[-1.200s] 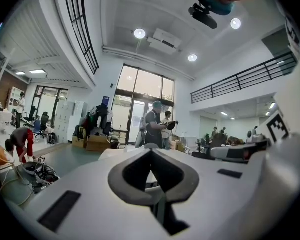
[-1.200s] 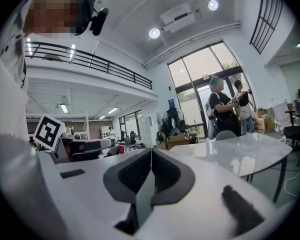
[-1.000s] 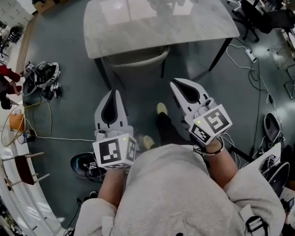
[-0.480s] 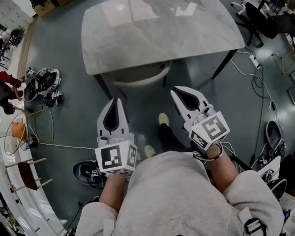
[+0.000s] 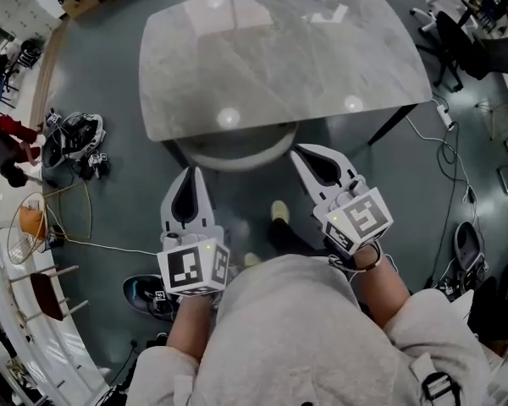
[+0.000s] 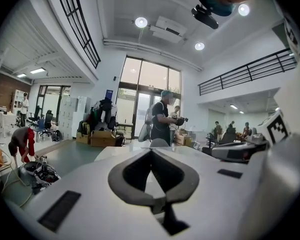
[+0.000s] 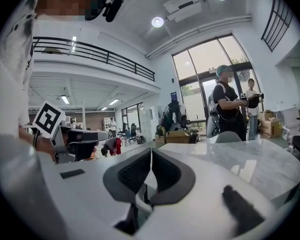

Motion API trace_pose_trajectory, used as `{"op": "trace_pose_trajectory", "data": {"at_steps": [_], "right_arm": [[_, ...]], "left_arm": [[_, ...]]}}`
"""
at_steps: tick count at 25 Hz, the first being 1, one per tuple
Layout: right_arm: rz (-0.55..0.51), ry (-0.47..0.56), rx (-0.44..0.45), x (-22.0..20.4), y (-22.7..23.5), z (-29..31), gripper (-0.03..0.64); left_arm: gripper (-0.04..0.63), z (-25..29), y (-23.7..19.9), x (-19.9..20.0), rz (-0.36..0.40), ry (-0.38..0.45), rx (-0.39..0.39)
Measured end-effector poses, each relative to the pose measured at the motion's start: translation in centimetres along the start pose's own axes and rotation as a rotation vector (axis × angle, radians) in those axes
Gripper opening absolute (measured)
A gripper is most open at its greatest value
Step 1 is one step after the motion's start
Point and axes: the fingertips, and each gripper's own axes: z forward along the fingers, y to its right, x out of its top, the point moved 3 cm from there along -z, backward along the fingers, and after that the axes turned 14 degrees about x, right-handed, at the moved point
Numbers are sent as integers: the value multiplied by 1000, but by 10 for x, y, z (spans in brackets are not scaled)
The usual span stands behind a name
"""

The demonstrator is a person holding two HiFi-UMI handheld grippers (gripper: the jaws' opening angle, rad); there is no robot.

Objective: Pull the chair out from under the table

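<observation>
A marble-topped table [image 5: 279,57] fills the top of the head view. The grey rounded back of a chair [image 5: 237,149] peeks out from under its near edge. My left gripper [image 5: 190,172] is shut and empty, its tips just short of the chair back's left end. At the right end of the chair back, my right gripper [image 5: 302,151] reaches the table edge, also shut and empty. In the left gripper view, the left gripper [image 6: 151,152] points level over the table top [image 6: 112,154]. The right gripper [image 7: 151,152] does the same over the table top [image 7: 255,159].
A pile of gear [image 5: 72,138] and cables lie on the floor at left, near a crouching person in red [image 5: 8,142]. A black shoe [image 5: 144,290] sits behind my left hand. Office chairs [image 5: 457,32] and a cable [image 5: 432,125] are at right. People stand beyond the table [image 6: 162,116].
Both grippers have moved forward together toward the table's near edge and the chair back. Both stayed shut and empty.
</observation>
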Motion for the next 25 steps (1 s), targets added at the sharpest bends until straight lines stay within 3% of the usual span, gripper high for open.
{"op": "trace_pose_trajectory", "data": {"at_steps": [11, 25], "right_arm": [[11, -10, 56, -2, 55, 14, 29], [26, -39, 124, -13, 80, 33, 29]], "left_arm": [[15, 46, 26, 0, 13, -18, 36], [15, 66, 27, -9, 69, -43, 90]]}}
